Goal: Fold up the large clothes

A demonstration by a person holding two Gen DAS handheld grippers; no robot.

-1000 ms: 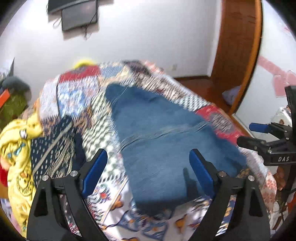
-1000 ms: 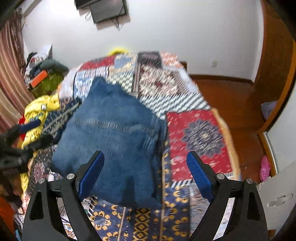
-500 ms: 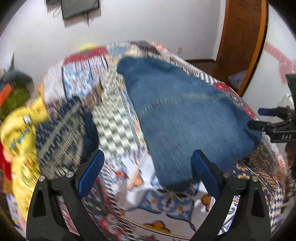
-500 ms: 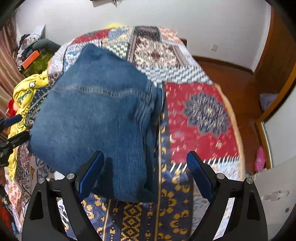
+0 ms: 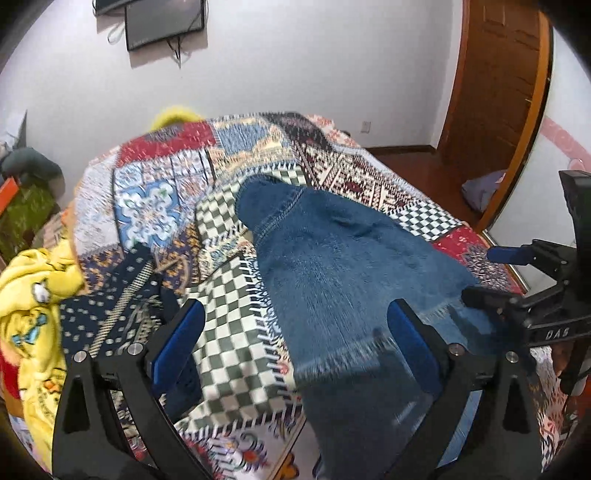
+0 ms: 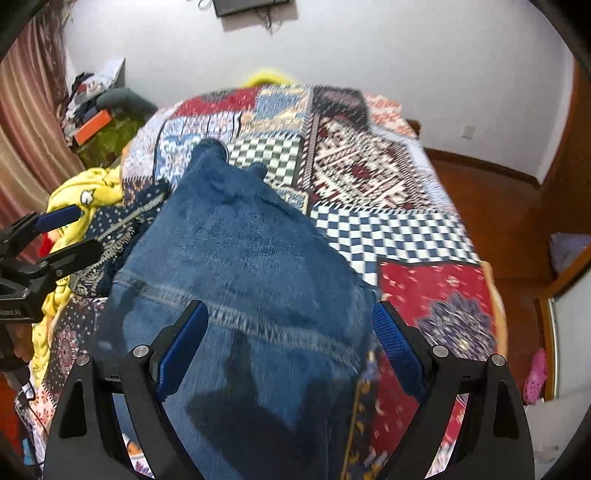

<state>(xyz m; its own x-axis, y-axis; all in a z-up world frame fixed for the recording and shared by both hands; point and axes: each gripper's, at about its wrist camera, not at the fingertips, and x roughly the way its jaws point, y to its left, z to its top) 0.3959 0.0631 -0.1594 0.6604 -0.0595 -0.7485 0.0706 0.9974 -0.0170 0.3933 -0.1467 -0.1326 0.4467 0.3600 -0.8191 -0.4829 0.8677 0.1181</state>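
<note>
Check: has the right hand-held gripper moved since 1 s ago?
Yes. The right hand-held gripper moved forward and down over the jeans; the wall TV slid up out of frame.

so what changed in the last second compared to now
Both hand-held grippers dropped closer to the blue denim garment: the right hand-held gripper now straddles its near part, and the left hand-held gripper hangs by its left edge. Nothing was gripped; both stayed open. The garment stayed on the patchwork quilt.
</note>
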